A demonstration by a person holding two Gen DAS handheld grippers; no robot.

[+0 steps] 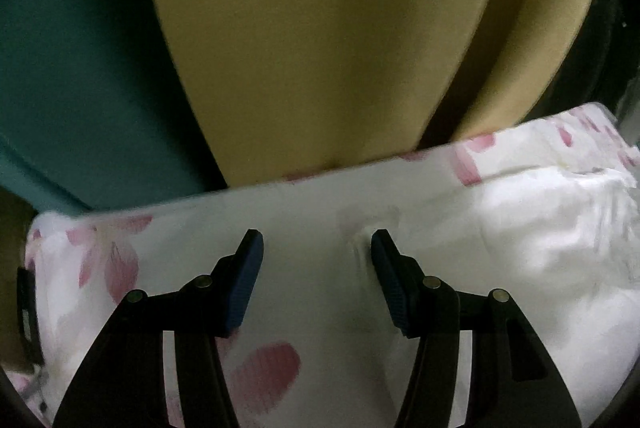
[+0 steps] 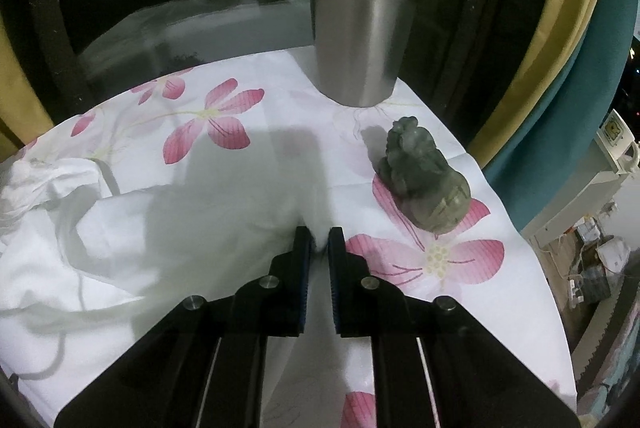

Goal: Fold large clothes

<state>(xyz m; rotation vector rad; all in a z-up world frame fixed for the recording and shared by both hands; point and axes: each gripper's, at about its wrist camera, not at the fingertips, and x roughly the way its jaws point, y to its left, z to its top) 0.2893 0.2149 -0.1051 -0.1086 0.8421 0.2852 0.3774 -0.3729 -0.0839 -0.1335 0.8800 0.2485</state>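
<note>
Readable text: none | steel tumbler (image 2: 366,12): plain wall, no brand or lettering showing | white appliance (image 2: 616,144) at far right: small yellow sticker, picture only, too small to read | flowered cloth (image 2: 224,116): pink petal print, no words | left wrist view: blurred, no writing

Left wrist cam: sits behind left claw (image 1: 317,248), angled down, close over flowered cloth (image 1: 312,308), facing yellow and teal curtains (image 1: 320,48). Right wrist cam: behind right claw (image 2: 319,242), angled down, close, facing steel tumbler (image 2: 360,16) and window. 2 views share flowered cloth and curtains.
</note>
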